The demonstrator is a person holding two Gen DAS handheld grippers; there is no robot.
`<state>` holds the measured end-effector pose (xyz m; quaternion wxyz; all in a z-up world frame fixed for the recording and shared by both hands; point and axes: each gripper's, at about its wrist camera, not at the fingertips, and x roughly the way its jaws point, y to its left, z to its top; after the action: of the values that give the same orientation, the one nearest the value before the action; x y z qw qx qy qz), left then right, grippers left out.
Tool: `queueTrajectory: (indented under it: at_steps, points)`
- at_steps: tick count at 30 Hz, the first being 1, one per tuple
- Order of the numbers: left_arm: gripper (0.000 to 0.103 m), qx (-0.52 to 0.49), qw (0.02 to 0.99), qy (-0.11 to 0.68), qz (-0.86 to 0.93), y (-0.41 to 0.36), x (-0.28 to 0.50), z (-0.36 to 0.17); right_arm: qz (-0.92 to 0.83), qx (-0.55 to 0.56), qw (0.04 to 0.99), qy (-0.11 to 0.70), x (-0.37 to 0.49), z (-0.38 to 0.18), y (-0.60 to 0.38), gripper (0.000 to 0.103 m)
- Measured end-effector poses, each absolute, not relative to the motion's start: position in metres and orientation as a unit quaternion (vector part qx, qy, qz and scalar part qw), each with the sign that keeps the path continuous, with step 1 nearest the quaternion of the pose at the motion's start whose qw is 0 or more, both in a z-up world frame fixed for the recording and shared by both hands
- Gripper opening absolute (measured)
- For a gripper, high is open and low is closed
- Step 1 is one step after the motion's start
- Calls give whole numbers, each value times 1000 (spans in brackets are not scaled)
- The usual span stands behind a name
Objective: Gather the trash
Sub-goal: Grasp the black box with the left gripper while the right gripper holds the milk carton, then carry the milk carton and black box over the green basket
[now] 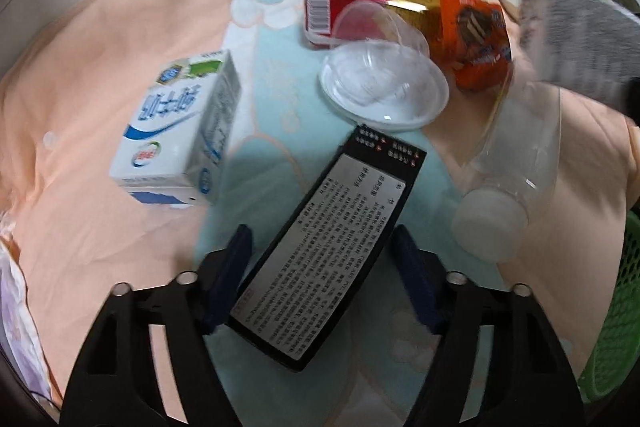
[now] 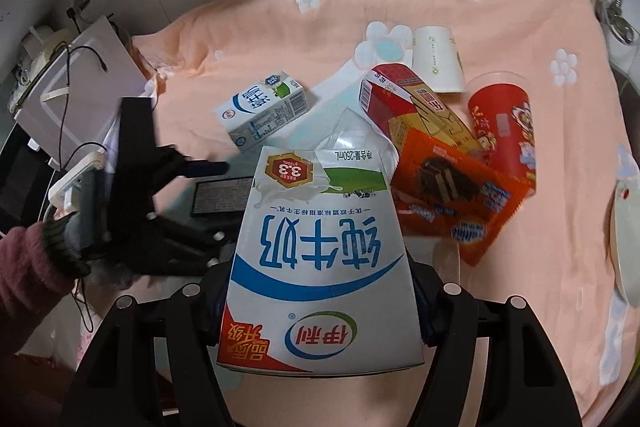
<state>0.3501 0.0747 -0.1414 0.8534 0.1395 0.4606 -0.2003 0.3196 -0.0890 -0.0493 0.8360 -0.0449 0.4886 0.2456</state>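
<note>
My left gripper (image 1: pixel 324 251) is open, its blue pads either side of a flat black box with a printed label (image 1: pixel 328 259) lying on the cloth; the right pad stands apart from it. My right gripper (image 2: pixel 320 291) is shut on a white and blue milk carton (image 2: pixel 320 263), held above the table. The left gripper also shows in the right wrist view (image 2: pixel 204 169) over the black box (image 2: pixel 220 197). Another milk carton (image 1: pixel 180 131) lies to the left. A clear cup on a white lid (image 1: pixel 384 87), a red box (image 1: pixel 340 7) and an orange wrapper (image 1: pixel 468 35) lie beyond.
A peach flowered cloth (image 1: pixel 80 75) covers the table. A clear bottle with a white cap (image 1: pixel 504 195) lies at right. A green basket (image 1: pixel 616 311) stands at the right edge. A red cup (image 2: pixel 504 131) and a white paper cup (image 2: pixel 438 61) lie at the back.
</note>
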Motion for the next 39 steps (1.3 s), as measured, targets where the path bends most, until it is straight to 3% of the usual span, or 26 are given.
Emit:
queueTrajectory:
  at_steps: [6, 12, 25, 39]
  points:
    - [50, 144, 864, 443, -190, 75, 339, -140, 241, -48, 839, 485, 295, -48, -95, 65]
    - [44, 125, 875, 440, -156, 82, 315, -138, 231, -19, 844, 483, 276, -52, -107, 65]
    - [43, 44, 901, 424, -82, 115, 239, -109, 236, 14, 846, 477, 241, -56, -119, 65]
    - [43, 22, 918, 392, -57, 85, 147, -77, 243, 26, 857, 455, 181, -50, -153, 65]
